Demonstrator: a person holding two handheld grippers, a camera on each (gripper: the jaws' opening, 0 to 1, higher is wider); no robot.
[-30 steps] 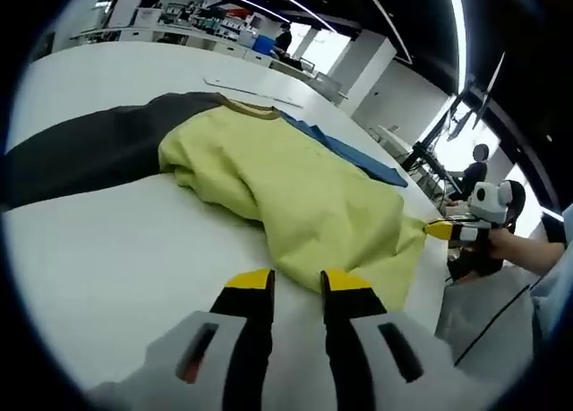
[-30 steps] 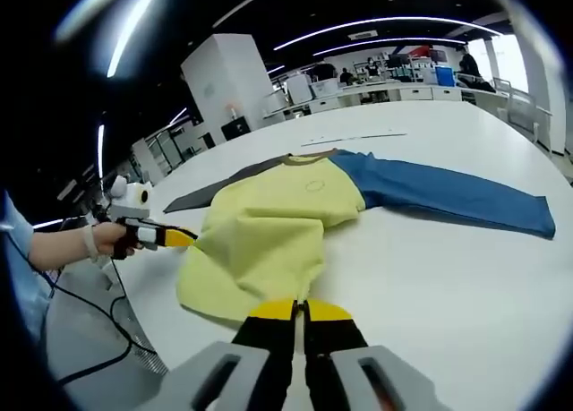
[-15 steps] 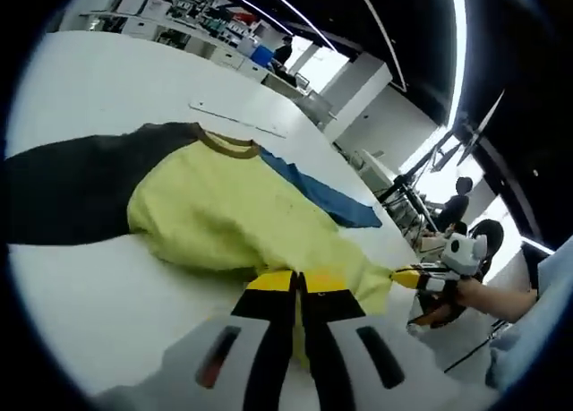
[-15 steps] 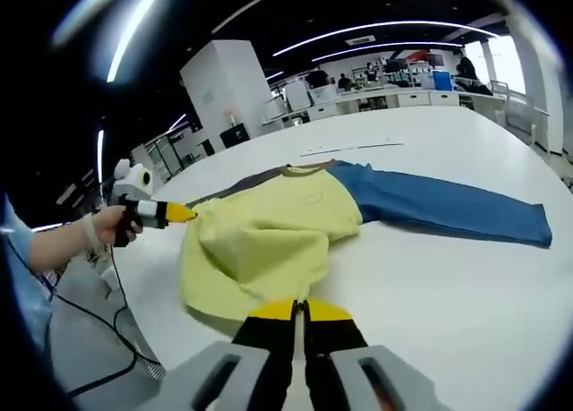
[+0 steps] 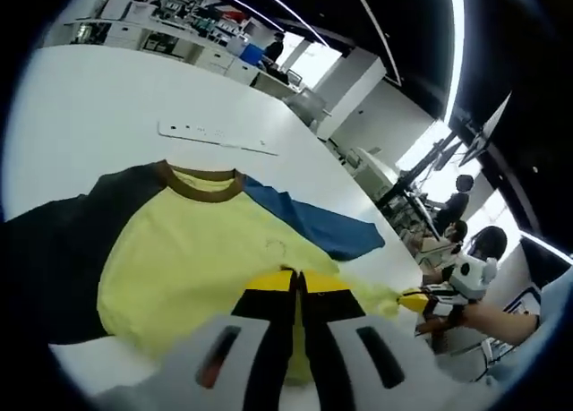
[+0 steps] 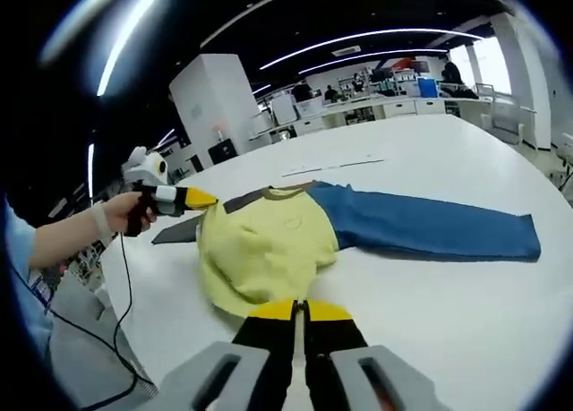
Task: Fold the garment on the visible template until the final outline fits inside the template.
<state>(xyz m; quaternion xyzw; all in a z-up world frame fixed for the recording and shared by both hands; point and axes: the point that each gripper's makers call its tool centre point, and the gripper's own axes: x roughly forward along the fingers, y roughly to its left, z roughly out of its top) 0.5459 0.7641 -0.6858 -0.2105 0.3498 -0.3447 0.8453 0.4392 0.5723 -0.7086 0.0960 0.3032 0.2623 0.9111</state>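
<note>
1. Since a second ago I have raised the yellow hem off the table; my left gripper (image 5: pixel 299 281), which stood apart beside the cloth then, now has its jaws pressed together on the yellow fabric.
2. Nearest in the left gripper view, my left gripper's black, yellow-tipped jaws meet over the body of the long-sleeved shirt with a yellow body, brown collar, one dark grey sleeve and one blue sleeve (image 5: pixel 201 259).
3. Nearest in the right gripper view, my right gripper (image 6: pixel 299 311) has its jaws closed on the near edge of the shirt (image 6: pixel 264 245), where the yellow cloth bunches into a fold.
4. The shirt lies on the broad white table (image 6: pixel 466 312), collar pointing away from me.
5. In the right gripper view the blue sleeve (image 6: pixel 421 232) stretches flat to the right, and the dark grey sleeve (image 6: pixel 179 230) peeks out to the left behind the lifted cloth.
6. My left hand (image 6: pixel 121 218) holds the left gripper at the shirt's left edge in that view.
7. Beyond the collar, a thin pale strip (image 5: pixel 215 138) lies flat on the table, well apart from the shirt.
8. Farthest back are office desks and ceiling lights, and seated people (image 5: pixel 461 192) beside the table.
</note>
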